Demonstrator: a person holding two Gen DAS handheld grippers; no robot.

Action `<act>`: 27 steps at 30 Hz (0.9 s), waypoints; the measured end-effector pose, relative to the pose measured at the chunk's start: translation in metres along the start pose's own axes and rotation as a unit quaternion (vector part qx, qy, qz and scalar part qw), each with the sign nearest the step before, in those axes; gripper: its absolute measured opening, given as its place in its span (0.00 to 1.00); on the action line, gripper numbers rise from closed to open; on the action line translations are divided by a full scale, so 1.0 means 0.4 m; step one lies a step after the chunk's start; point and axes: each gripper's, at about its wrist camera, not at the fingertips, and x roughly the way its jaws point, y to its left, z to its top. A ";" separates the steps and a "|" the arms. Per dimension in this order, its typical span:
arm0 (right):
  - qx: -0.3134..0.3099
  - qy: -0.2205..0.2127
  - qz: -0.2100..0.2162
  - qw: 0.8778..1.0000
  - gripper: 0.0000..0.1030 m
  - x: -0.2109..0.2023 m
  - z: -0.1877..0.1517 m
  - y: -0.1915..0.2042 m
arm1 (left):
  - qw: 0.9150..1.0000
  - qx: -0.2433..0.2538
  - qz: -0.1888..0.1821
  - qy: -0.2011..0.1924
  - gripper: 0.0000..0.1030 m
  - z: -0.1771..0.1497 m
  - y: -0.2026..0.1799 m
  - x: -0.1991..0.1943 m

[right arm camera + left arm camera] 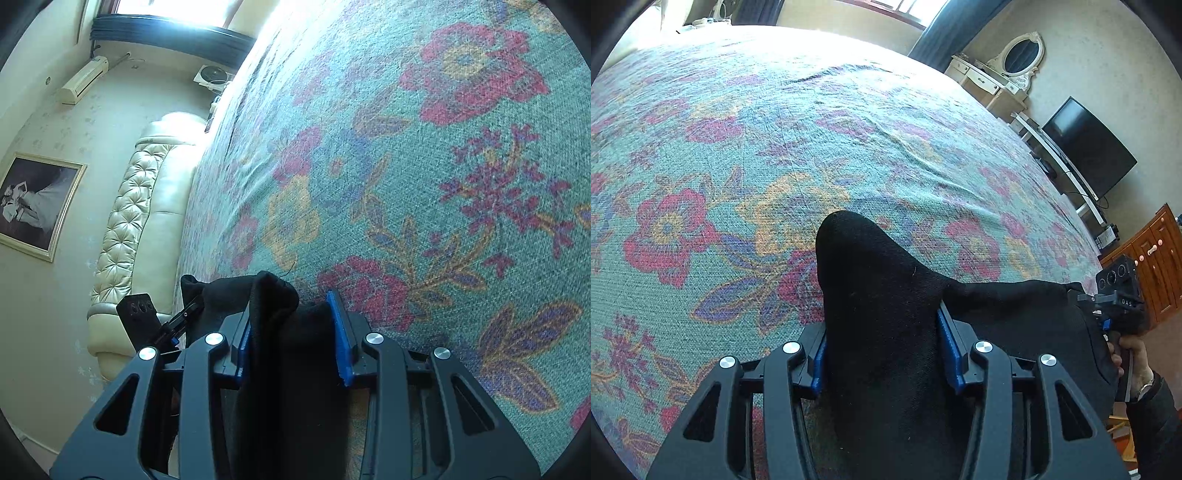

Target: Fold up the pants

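Observation:
The black pants (882, 295) are held above a bed with a teal floral cover (775, 147). My left gripper (882, 347) is shut on a bunched fold of the pants, which pokes up past its blue pads. The cloth stretches right to my right gripper (1119, 306), seen at the right edge in a hand. In the right wrist view my right gripper (291, 332) is shut on another fold of the black pants (280, 295), with the left gripper (147, 321) at lower left.
The bed cover (443, 184) fills both views. A dressing table with an oval mirror (1023, 55), a dark TV (1089, 147) and a wooden cabinet (1152, 258) stand beyond the bed's right side. A tufted cream headboard (129, 221) and a framed picture (33, 203) are on the other wall.

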 end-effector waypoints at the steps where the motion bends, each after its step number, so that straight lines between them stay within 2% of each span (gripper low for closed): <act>1: -0.002 -0.003 -0.001 1.000 0.34 -0.001 -0.002 0.002 | 1.000 0.006 0.007 -0.004 0.47 0.000 -0.004 -0.002; 8: -0.023 -0.012 -0.019 0.999 0.34 0.007 -0.002 0.051 | 1.000 0.008 0.014 -0.025 0.41 0.006 -0.003 -0.037; 16: -0.034 -0.019 -0.012 0.999 0.33 0.039 0.015 0.095 | 0.999 -0.011 0.010 -0.030 0.35 0.026 0.025 -0.062; 21: -0.035 -0.013 0.002 0.999 0.33 0.105 0.047 0.126 | 0.998 -0.002 0.039 -0.041 0.35 0.052 0.050 -0.085; 27: -0.035 -0.002 0.017 0.999 0.33 0.215 0.098 0.170 | 0.997 -0.019 0.063 -0.045 0.35 0.098 0.139 -0.102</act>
